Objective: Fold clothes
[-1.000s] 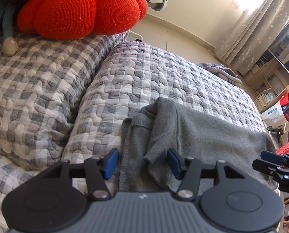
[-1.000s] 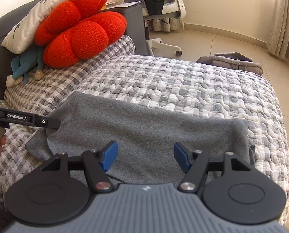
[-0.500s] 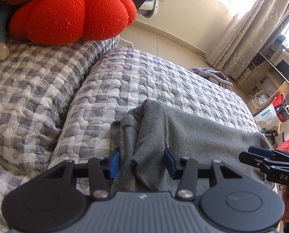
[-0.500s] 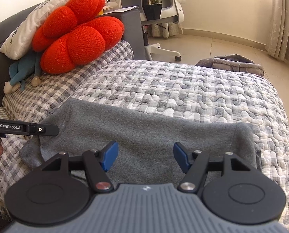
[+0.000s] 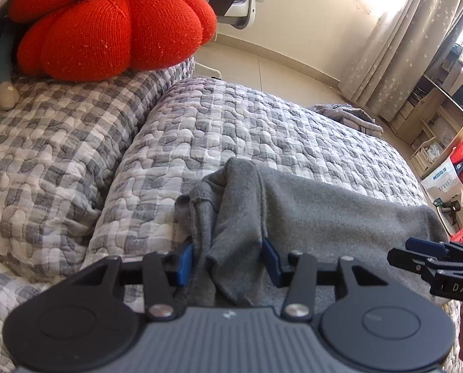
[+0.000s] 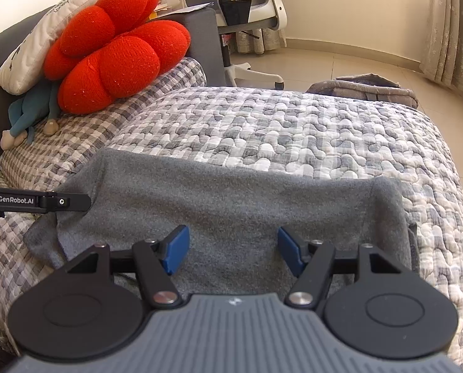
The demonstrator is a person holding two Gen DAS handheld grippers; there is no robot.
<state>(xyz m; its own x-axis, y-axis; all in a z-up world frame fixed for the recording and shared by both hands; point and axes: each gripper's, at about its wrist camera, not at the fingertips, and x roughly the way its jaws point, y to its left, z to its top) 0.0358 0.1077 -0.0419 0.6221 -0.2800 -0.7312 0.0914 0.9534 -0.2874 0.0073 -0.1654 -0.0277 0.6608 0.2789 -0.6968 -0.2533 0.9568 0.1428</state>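
Note:
A grey fleece garment (image 5: 340, 214) lies spread across the near part of the checked quilt (image 5: 231, 130). In the left wrist view its left end is bunched into upright folds (image 5: 234, 217). My left gripper (image 5: 227, 262) is open and straddles those folds, and both blue pads touch the cloth. In the right wrist view the left gripper (image 6: 76, 200) reaches the garment's (image 6: 231, 199) left corner. My right gripper (image 6: 233, 248) is open above the garment's near middle with nothing pinched. It also shows at the right edge of the left wrist view as the right gripper (image 5: 418, 251).
A red flower cushion (image 6: 113, 49), a white pillow (image 6: 35, 49) and a plush toy (image 6: 26, 118) sit on the raised quilted part at left. Another grey garment (image 6: 365, 88) lies at the bed's far end. An office chair (image 6: 250, 15), curtains (image 5: 396, 49) and shelves (image 5: 442, 118) stand beyond.
My left gripper moved forward onto the bunched left end, and its jaws narrowed around the folds. The right gripper stayed open and shifted only slightly over the garment.

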